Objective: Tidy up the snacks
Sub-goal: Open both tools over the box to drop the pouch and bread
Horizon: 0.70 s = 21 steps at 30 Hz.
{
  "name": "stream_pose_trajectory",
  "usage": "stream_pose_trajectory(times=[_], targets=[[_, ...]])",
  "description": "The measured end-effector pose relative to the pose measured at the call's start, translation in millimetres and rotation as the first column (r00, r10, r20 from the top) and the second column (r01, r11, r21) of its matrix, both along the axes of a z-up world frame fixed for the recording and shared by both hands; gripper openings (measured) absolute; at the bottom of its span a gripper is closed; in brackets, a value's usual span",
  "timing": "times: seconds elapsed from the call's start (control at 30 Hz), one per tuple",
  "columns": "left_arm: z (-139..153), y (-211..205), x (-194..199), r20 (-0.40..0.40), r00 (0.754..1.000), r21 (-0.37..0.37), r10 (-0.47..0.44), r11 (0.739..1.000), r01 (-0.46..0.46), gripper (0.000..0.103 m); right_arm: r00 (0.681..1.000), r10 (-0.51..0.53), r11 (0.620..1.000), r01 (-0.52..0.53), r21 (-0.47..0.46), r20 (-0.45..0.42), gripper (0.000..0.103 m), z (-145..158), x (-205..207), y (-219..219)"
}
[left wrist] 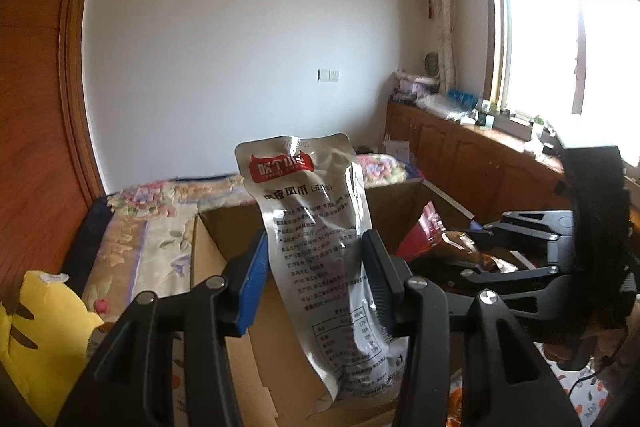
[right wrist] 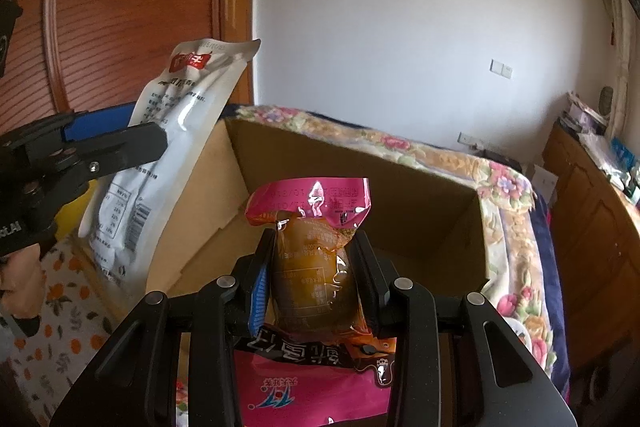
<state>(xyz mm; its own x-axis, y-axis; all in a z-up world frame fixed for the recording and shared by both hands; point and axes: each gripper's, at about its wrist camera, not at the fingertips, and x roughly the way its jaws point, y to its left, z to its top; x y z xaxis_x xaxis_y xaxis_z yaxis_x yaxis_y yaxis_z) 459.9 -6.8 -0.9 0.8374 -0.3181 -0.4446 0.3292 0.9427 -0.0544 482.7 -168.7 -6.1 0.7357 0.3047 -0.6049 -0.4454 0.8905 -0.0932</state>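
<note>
My left gripper (left wrist: 316, 267) is shut on a silver snack pouch (left wrist: 320, 227) with a red label and printed text; it stands upright between the pads, over the near edge of an open cardboard box (left wrist: 224, 247). In the right wrist view the same silver pouch (right wrist: 160, 155) and left gripper (right wrist: 116, 139) hang at the box's left wall. My right gripper (right wrist: 312, 275) is shut on a pink-and-amber snack packet (right wrist: 312, 239), held above the inside of the cardboard box (right wrist: 360, 179). The right gripper (left wrist: 532, 247) also shows at the right of the left wrist view.
The box sits on a bed with a floral quilt (right wrist: 512, 195). A yellow plush toy (left wrist: 44, 331) lies at the left. More pink snack packs (right wrist: 312, 387) lie under my right gripper. Wooden cabinets (left wrist: 472, 159) and a window (left wrist: 568, 47) line the right wall.
</note>
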Motion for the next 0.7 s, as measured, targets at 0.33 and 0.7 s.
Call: stream_pose_trajectory(times=[0.33, 0.7], targets=[[-31.4, -4.9, 12.2, -0.107, 0.994, 0.041, 0.033, 0.999, -0.029, 0.046, 0.997, -0.044, 0.999, 0.043, -0.021, -0.062, 0.038, -29.5, 4.4, -5.6], [-30.2, -8.2, 2.8, -0.113, 0.994, 0.048, 0.005, 0.999, 0.0, 0.054, 0.993, -0.048, 0.998, 0.045, -0.032, -0.104, 0.043, -37.1, 4.8, -5.5]])
